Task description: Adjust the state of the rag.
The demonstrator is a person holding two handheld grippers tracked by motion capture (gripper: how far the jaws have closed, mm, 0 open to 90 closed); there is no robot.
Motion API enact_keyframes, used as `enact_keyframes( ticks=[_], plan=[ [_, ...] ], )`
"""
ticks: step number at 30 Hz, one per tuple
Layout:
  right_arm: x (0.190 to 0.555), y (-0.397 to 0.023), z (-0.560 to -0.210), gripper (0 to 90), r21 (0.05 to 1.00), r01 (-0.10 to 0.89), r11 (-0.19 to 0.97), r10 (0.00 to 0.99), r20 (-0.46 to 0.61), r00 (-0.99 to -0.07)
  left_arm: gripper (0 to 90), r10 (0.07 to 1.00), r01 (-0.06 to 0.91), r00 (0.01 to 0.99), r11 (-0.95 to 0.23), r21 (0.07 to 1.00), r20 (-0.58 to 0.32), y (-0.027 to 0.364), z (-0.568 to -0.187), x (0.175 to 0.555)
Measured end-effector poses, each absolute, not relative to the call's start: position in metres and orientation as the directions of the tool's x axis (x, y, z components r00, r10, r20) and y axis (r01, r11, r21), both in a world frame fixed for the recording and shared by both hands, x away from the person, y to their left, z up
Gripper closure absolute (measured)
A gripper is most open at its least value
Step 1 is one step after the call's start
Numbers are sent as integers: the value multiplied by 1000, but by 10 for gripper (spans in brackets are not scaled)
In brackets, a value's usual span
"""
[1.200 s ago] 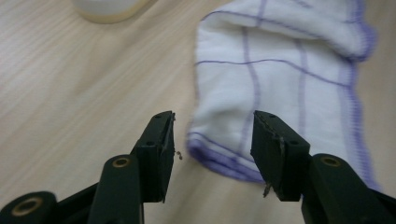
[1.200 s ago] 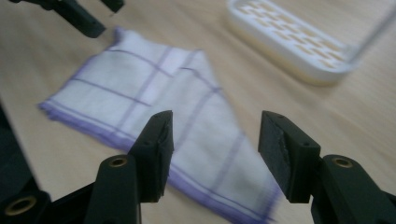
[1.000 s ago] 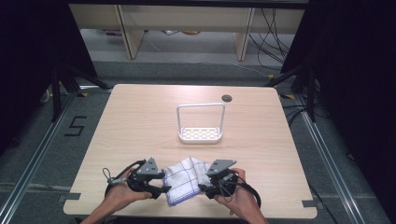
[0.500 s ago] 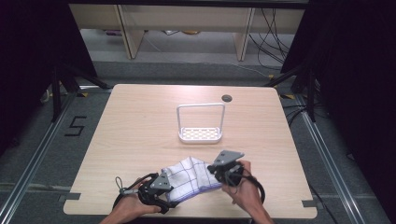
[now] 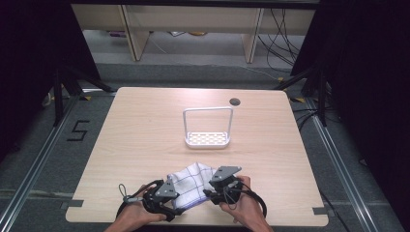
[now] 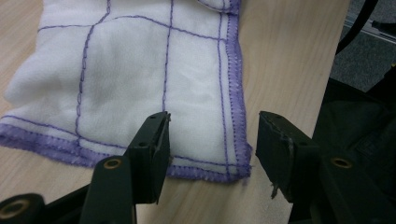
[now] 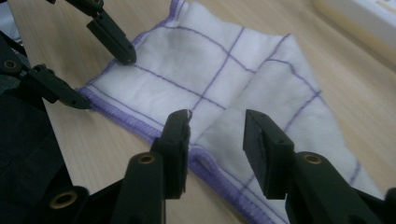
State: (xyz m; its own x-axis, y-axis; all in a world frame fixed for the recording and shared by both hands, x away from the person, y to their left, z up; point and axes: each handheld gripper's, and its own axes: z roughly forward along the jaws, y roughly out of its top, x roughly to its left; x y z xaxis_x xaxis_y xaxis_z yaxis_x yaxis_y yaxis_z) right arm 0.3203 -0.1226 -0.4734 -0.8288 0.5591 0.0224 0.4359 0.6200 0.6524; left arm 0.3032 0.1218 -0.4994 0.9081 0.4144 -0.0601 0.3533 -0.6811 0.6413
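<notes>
We have the white cloth (image 5: pixel 191 186) lying near the table's (image 5: pixel 145 140) front edge, between the left gripper (image 6: pixel 212 137) and right gripper (image 7: pixel 217 140). It looks light, soft and floppy, so we judge the stitched purple hem (image 6: pixel 233 107) at a corner the surest hold. Left jaws stand spread over one corner; right jaws have just been opening, hem between them but unpinched.

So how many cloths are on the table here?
1: a white cloth with purple grid lines, folded near the table's front edge between both grippers. Nothing seems hidden under it.

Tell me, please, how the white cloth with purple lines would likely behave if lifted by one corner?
The cloth would probably droop limply: it already lies creased and folded on the table. It looks thin and light, so pushing it should bunch it rather than slide it flat.
</notes>
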Motion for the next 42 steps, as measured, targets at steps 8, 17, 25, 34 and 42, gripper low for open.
enact_keyframes(
  ticks=[8,17,25,34,42],
  plan=[
    [318,-114,-491,645,603,438,667,567,-30,-823,446,397,333,917,-705,626,-42,125,-497,304],
    [325,-127,-464,875,670,379,638,562,-69,-824,463,434,366,898,-649,667,-70,122,-497,300],
    [365,-161,-441,875,704,464,537,661,-9,-751,484,413,359,908,-669,651,-75,121,-498,299],
    [418,-195,-458,874,654,585,480,745,48,-665,558,358,298,933,-735,609,-24,124,-498,304],
    [450,-202,-489,780,598,667,445,786,97,-611,608,359,297,933,-731,614,-23,123,-500,305]
  ],
)
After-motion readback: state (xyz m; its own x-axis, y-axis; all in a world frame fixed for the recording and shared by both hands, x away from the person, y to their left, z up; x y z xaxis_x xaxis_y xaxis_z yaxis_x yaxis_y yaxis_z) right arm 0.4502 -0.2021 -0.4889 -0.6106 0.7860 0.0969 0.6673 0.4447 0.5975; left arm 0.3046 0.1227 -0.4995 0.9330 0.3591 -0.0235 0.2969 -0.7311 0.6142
